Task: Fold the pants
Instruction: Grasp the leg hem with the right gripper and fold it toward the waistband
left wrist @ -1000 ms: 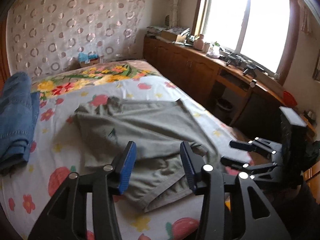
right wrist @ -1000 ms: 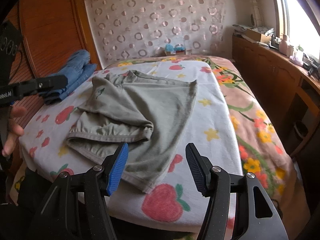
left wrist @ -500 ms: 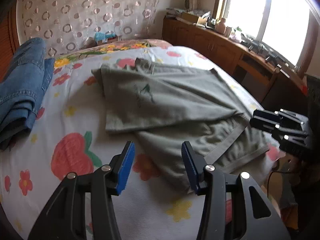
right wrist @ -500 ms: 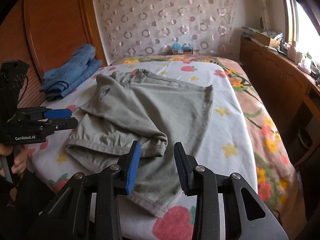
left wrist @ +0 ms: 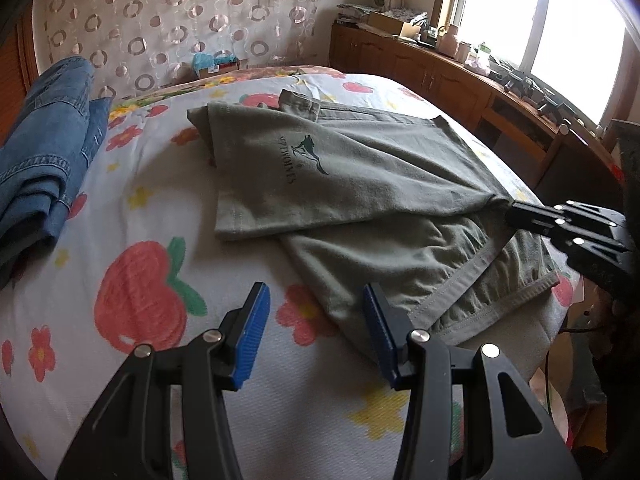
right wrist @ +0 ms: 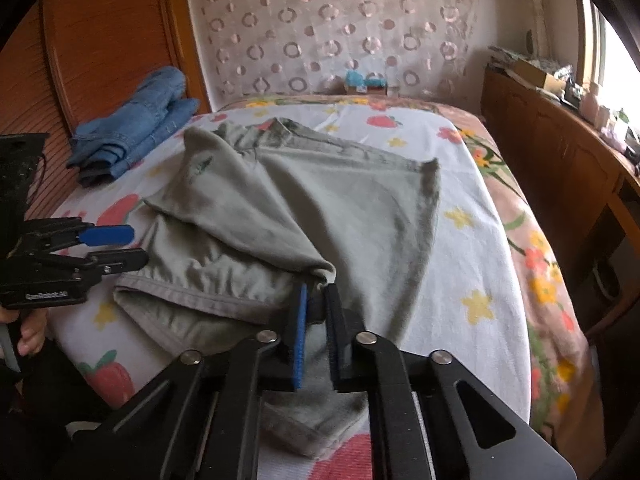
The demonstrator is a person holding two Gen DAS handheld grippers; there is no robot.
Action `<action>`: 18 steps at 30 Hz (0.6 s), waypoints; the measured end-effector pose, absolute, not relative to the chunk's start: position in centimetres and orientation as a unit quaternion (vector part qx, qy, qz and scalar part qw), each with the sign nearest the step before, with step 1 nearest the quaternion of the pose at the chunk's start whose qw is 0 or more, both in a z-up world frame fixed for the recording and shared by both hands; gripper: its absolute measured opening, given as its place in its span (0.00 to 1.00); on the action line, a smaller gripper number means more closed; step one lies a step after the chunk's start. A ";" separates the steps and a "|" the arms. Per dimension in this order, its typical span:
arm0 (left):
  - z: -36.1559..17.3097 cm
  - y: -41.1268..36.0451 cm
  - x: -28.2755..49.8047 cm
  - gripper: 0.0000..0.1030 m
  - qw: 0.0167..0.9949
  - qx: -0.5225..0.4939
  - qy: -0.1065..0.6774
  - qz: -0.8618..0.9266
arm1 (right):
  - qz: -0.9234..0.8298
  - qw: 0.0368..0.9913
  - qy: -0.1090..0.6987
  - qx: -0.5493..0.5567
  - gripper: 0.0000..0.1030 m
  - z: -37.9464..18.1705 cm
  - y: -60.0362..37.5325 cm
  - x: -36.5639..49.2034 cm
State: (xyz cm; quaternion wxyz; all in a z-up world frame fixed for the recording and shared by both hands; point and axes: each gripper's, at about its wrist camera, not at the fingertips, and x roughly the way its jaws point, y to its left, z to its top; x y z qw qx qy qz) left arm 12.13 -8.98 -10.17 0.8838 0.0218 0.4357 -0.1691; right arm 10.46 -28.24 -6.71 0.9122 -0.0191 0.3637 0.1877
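Observation:
Grey-green pants (left wrist: 360, 184) lie partly folded on the floral bedsheet (left wrist: 132, 240), one leg laid across the other; they also show in the right wrist view (right wrist: 320, 208). My left gripper (left wrist: 316, 320) is open and empty, just above the sheet at the pants' near hem edge. It shows at the left in the right wrist view (right wrist: 116, 246). My right gripper (right wrist: 318, 300) is shut on the corner of the folded-over leg. It shows at the right in the left wrist view (left wrist: 516, 212).
Folded blue jeans (left wrist: 40, 148) lie at the bed's left side by the wooden headboard (right wrist: 100, 40). A wooden cabinet (left wrist: 440, 80) with clutter runs under the window on the right. A small box (right wrist: 366, 82) sits at the far end of the bed.
My right gripper has moved in and closed on the folded leg's corner. My left gripper has swung left and lower, toward the near hem, still open.

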 end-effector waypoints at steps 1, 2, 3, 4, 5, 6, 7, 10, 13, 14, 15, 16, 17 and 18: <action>-10.1 -8.9 12.1 0.46 0.884 0.021 0.436 -0.168 | 0.188 0.914 0.358 -0.018 0.03 -6.4 -28.3 10.3; -10.1 -8.9 12.0 0.46 0.885 0.019 0.434 -0.167 | 0.188 0.917 0.352 -0.015 0.03 -6.0 -28.4 10.0; -9.9 -8.8 11.9 0.46 0.886 0.018 0.432 -0.166 | 0.185 0.920 0.346 -0.014 0.03 -5.6 -28.5 9.7; -9.8 -8.8 11.9 0.46 0.887 0.016 0.430 -0.167 | 0.185 0.923 0.338 -0.012 0.03 -5.0 -28.7 9.2; -9.5 -8.8 11.7 0.46 0.888 0.014 0.427 -0.169 | 0.185 0.924 0.333 -0.011 0.03 -4.6 -28.8 8.9; -9.2 -8.8 11.5 0.46 0.889 0.012 0.424 -0.171 | 0.186 0.926 0.327 -0.009 0.03 -4.1 -29.0 8.3; -9.1 -8.7 11.5 0.46 0.890 0.011 0.421 -0.173 | 0.187 0.928 0.323 -0.009 0.03 -3.6 -29.1 7.8; -8.4 -8.8 11.0 0.46 0.893 0.008 0.413 -0.179 | 0.184 0.931 0.316 -0.013 0.03 -2.9 -29.5 6.3; -7.8 -9.1 10.7 0.46 0.895 0.008 0.406 -0.185 | 0.178 0.932 0.316 -0.016 0.02 -2.8 -29.9 5.1; -7.7 -9.1 10.7 0.46 0.895 0.009 0.404 -0.187 | 0.174 0.931 0.320 -0.016 0.02 -3.0 -30.2 4.9; -7.6 -9.3 10.7 0.46 0.895 0.010 0.404 -0.189 | 0.171 0.931 0.322 -0.015 0.02 -3.1 -30.4 4.7; -7.6 -9.5 10.6 0.46 0.895 0.012 0.404 -0.191 | 0.169 0.930 0.326 -0.015 0.02 -3.3 -30.6 4.6; -7.7 -9.7 10.7 0.46 0.894 0.015 0.405 -0.192 | 0.168 0.929 0.330 -0.015 0.02 -3.6 -30.8 4.4; -7.8 -9.9 10.7 0.46 0.893 0.017 0.406 -0.193 | 0.166 0.927 0.337 -0.012 0.02 -4.1 -31.1 4.4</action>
